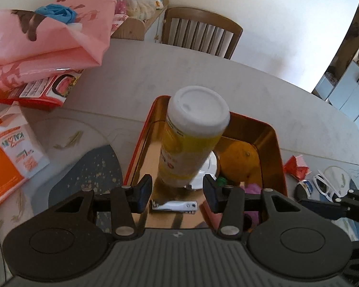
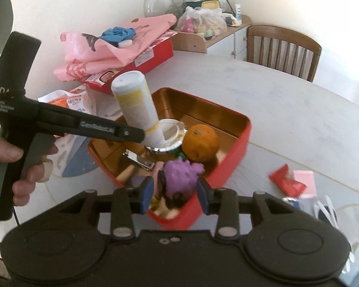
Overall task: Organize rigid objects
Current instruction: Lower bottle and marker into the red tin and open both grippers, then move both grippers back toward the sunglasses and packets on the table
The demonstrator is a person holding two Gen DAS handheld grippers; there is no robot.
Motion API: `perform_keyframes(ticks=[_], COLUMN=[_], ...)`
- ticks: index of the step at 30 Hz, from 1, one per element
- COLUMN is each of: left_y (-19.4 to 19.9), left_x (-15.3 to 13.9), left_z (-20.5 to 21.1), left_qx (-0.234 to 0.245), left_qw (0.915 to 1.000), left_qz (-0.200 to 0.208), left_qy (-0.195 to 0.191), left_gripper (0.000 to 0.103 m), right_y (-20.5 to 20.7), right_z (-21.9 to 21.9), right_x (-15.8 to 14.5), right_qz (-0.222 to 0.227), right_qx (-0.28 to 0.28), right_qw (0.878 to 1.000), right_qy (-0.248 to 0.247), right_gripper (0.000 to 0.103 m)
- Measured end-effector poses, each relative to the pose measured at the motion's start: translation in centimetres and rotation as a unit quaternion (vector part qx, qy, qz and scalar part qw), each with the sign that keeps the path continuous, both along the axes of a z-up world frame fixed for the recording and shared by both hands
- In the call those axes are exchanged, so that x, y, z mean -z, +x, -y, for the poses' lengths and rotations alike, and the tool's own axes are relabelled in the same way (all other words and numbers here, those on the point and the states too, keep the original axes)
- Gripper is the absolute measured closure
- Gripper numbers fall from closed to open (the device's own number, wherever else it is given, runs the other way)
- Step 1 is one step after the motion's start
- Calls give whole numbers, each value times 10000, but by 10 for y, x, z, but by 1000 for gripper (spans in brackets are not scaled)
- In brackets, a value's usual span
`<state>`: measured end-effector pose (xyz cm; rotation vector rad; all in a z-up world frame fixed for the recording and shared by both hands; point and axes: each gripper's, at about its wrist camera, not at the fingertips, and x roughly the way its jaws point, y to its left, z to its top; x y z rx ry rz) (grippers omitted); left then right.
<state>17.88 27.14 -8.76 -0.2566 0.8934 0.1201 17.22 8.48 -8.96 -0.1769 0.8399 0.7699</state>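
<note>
the left gripper [image 1: 177, 191] fingers pinch the tube [image 1: 191, 134] low; it's light, stiff, slick, top-heavy. right gripper [image 2: 174, 193] fingers are narrow, empty above the tin [image 2: 239, 141].

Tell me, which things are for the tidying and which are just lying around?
For the tidying: red tin, yellow bottle held by the left gripper, orange, nail clippers, purple toy.
Just lying around: pink bag, white sunglasses, red wrapper, wooden chair.
</note>
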Motion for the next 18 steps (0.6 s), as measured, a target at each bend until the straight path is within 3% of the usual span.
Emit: perform_keyframes(ticks=[12,18], left_y=[-37,-38], left_x=[-26,-37], left_z=[47,96], left_qx=[208,435], left_qw=[9993,9977], left_qz=[304,517], left_qy=[9,30], left_gripper=[49,33], right_y=[-12,-13], right_z=[86,129], right_x=[-9,-11], right_qz=[102,186], right_qx=[441,642], right_qw=[9990,9977], right_qy=[-31,-76], right_gripper=[51,41])
